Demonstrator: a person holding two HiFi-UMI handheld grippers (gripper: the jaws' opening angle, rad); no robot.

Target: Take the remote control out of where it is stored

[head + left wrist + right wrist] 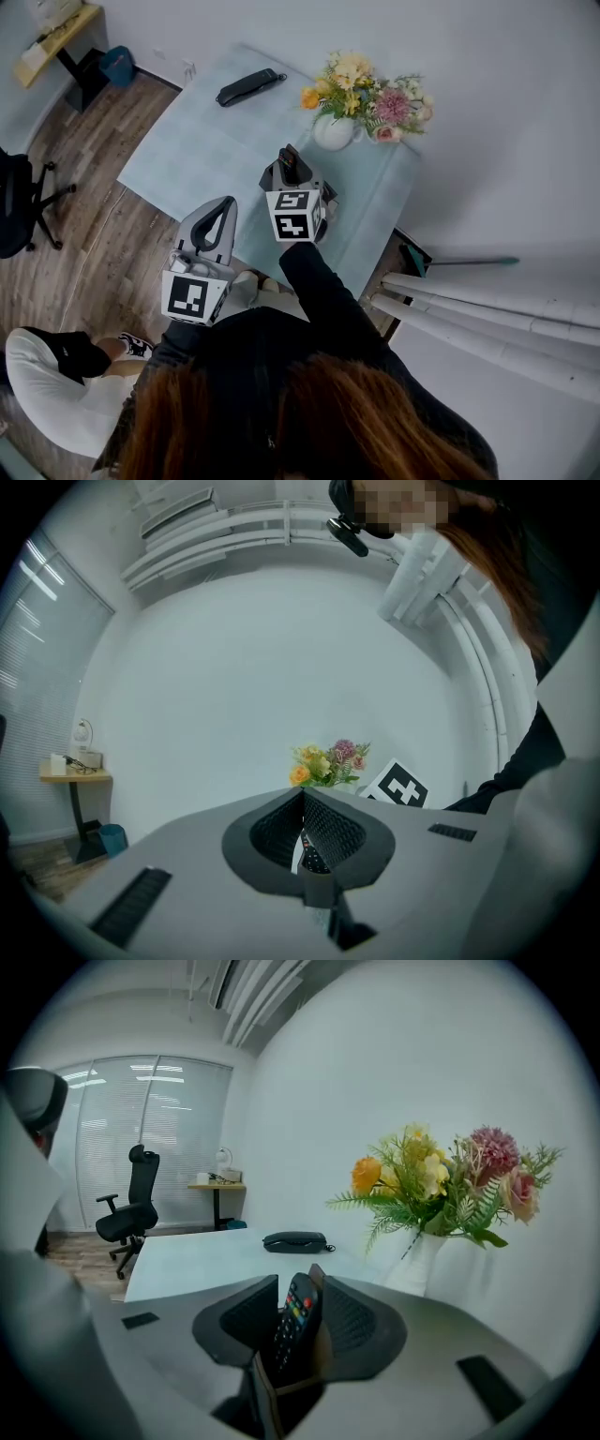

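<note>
Remote control (292,1326), black with coloured buttons, stands in a brown holder (321,1346) near the white flower vase (417,1265), loose between the right gripper's (302,1283) parted jaws. The left gripper (302,799) is closed on nothing. Pinching the holder's wall too could tip it.

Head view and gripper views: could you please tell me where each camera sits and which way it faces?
Head view: head-mounted, steeply down onto the table; hair, left tool, right tool.
Left gripper view: on left tool, facing the wall; shut jaws.
Right gripper view: on right tool, across the table; jaws flanking the remote control.
All share the flowers.
</note>
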